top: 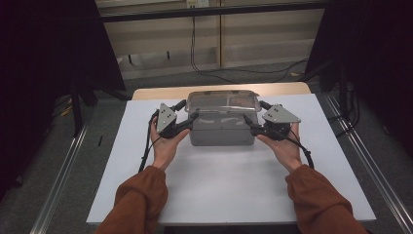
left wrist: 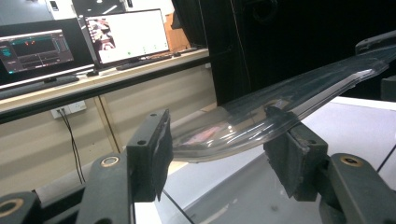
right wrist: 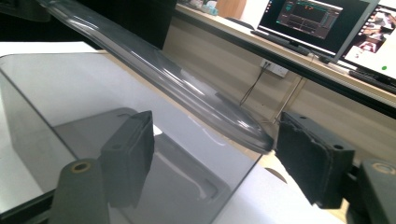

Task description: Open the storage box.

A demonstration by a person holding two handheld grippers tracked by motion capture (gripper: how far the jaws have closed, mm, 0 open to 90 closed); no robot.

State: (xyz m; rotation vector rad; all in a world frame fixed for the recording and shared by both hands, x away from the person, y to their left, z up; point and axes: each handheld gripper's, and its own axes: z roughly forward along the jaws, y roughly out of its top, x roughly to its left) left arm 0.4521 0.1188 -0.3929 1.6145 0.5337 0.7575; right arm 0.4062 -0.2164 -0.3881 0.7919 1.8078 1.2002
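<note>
A clear plastic box (top: 221, 132) stands in the middle of the white table top (top: 229, 190). Its clear lid (top: 222, 100) is tilted up above the box. My left gripper (top: 191, 118) is at the box's left end and my right gripper (top: 249, 122) at its right end. In the left gripper view the lid (left wrist: 280, 98) runs between the wide-apart jaws of the left gripper (left wrist: 224, 154) and lies against the right-hand pad (left wrist: 292, 156). In the right gripper view the lid (right wrist: 154, 70) ends at a corner between the wide-apart jaws of the right gripper (right wrist: 215, 154), above the box wall (right wrist: 70, 93).
A wooden strip (top: 160, 91) edges the table behind the box. Metal rails (top: 63, 170) run along the floor on both sides. Beyond are a wall bench with cables (top: 195, 53) and monitors (left wrist: 126, 35). Dark curtains (top: 48, 48) hang left and right.
</note>
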